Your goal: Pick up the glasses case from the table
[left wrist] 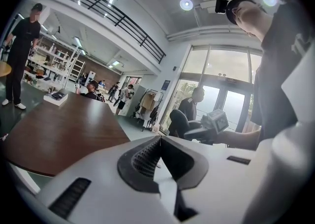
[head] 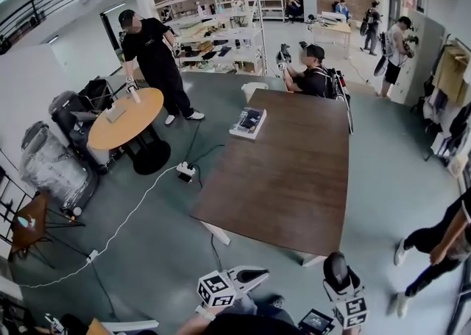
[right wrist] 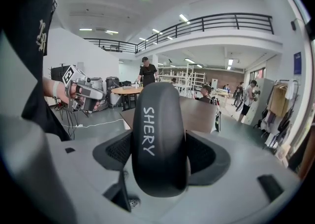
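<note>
White left tool (head: 255, 276) and right tool (head: 337, 277) bear black-and-white marker cubes (head: 215, 288).

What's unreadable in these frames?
- Head view: the right gripper holds the case, which hides its jaws.
- Right gripper view: the case blocks much of the table.
- Head view: the box at the table's far corner is too small to identify.

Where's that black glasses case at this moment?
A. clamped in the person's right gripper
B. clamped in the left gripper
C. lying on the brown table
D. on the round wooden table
A: the right gripper view shows the glasses case, lettered SHERY, clamped between the jaws of the right gripper.
</note>
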`<state>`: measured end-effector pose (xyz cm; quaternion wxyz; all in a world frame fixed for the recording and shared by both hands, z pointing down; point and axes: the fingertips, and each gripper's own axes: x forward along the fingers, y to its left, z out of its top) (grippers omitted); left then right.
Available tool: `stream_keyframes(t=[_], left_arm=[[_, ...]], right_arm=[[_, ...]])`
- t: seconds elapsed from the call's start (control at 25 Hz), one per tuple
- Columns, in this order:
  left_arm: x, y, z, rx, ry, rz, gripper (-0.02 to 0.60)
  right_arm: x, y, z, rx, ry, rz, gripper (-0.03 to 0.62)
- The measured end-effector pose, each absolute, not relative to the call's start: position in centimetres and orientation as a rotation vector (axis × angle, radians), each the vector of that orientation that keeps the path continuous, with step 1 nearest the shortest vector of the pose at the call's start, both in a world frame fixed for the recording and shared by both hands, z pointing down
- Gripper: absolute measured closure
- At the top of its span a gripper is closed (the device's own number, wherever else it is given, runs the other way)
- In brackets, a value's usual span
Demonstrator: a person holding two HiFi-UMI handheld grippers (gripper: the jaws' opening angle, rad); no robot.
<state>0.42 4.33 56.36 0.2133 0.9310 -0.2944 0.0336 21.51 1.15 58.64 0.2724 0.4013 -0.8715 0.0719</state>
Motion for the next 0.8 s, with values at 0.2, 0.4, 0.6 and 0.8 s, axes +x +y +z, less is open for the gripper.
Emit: stream_keyframes(t=[0.2,0.4,0.6,0.8], left_arm=[[0.6,5.5,56.7,2.585,-0.769,0.132,0.575],[0.2,6.1,56.9,2.583,-0.740,0.126,0.575],[-3.1,6.9,56.9,2.582,-0.727,0.093,0.575],[-7.0,7.9,56.9,2.584,-0.706,0.057,0.575]], right_arm=[[20.7,2.1,59.6,1.084,-2.355,0.238,0.270],[19.5,2.6,60.2,1.056,-2.343,0.255,0.271],[15.8,3.0,59.8,1.056,-2.357,0.237,0.271],[11.3,4.0,59.5,1.013,-2.328,0.223,0.271]])
